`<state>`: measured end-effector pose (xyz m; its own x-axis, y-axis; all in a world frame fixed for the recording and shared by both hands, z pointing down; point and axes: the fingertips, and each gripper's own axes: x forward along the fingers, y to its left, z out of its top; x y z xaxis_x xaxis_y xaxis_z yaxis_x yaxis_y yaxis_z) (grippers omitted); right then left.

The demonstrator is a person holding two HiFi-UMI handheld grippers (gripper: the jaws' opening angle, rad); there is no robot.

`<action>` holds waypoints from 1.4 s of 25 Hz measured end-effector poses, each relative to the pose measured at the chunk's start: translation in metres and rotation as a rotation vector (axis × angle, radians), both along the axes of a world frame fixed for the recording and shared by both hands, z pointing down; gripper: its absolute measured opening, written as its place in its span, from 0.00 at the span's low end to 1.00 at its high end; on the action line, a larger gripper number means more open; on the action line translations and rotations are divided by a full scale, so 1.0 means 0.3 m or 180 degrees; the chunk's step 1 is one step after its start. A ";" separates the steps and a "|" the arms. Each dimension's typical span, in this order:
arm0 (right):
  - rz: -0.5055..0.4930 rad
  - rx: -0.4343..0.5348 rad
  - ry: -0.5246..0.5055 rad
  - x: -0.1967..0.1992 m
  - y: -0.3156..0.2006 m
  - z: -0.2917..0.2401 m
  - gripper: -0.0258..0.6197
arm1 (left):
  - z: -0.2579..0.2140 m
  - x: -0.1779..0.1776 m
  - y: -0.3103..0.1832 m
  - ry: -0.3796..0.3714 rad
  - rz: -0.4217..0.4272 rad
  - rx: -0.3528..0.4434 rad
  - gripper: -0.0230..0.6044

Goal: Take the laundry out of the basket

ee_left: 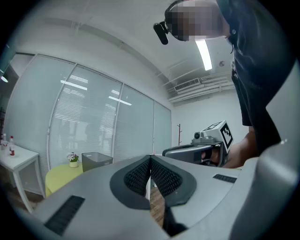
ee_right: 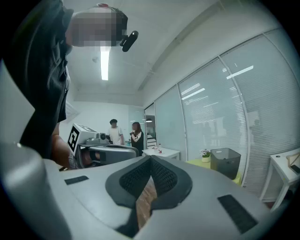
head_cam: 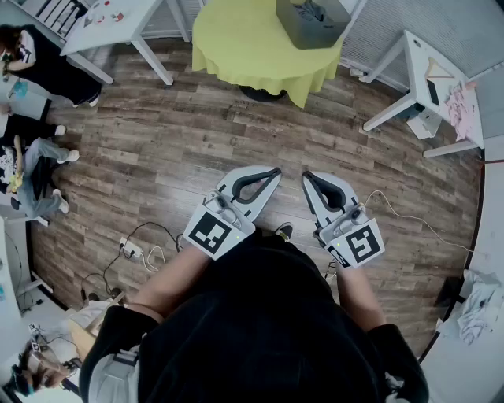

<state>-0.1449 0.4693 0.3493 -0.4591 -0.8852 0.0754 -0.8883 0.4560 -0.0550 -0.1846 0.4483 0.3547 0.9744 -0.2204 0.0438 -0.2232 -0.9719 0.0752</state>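
Left tongs (head_cam: 275,171): clenched, pads meeting at the tips, nothing between them. Right tongs (head_cam: 305,175): same, clenched and empty. I see both held level, side by side, near each other but apart, over the wood floor (head_cam: 181,149). In the head view the left one points to 1 o'clock and the right one to 11 o'clock, so the tips converge.

Basket (head_cam: 311,20): grey, on the round yellow worktop (head_cam: 236,47), at 12 o'clock from the tongs and well apart from both. I can't make out what's inside it. In the left gripper view it sits at 9 o'clock of the jaws, with a small flower pot (ee_left: 72,159) just beside it. In the right gripper view it's at 3 o'clock.

Rest of the head view:
- White table (head_cam: 142,20) at 10 o'clock.
- Second white table (head_cam: 416,49) at 2 o'clock.
- Power strip (head_cam: 130,249) with cables on the floor at 8 o'clock.

In the right gripper view, two people (ee_right: 115,132) stand at the back of the room, at 10 o'clock.
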 end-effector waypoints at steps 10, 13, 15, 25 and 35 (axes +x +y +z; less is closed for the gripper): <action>-0.0016 0.0026 -0.0027 -0.004 0.049 -0.010 0.08 | 0.002 -0.017 0.044 -0.0037 -0.0073 0.0008 0.05; -0.0027 0.0018 -0.0019 -0.026 0.046 -0.007 0.08 | -0.001 -0.037 0.040 -0.0022 -0.0079 0.0025 0.05; -0.0016 0.0011 -0.0024 -0.039 0.040 -0.009 0.08 | -0.002 -0.053 0.032 -0.0019 -0.0089 0.0030 0.05; 0.0091 0.0010 -0.0003 -0.112 -0.048 -0.012 0.08 | 0.009 -0.130 -0.054 0.0020 -0.0037 -0.0001 0.05; 0.0177 0.0042 0.0000 -0.138 -0.132 -0.008 0.08 | 0.002 -0.151 -0.151 0.0092 0.0013 0.0031 0.05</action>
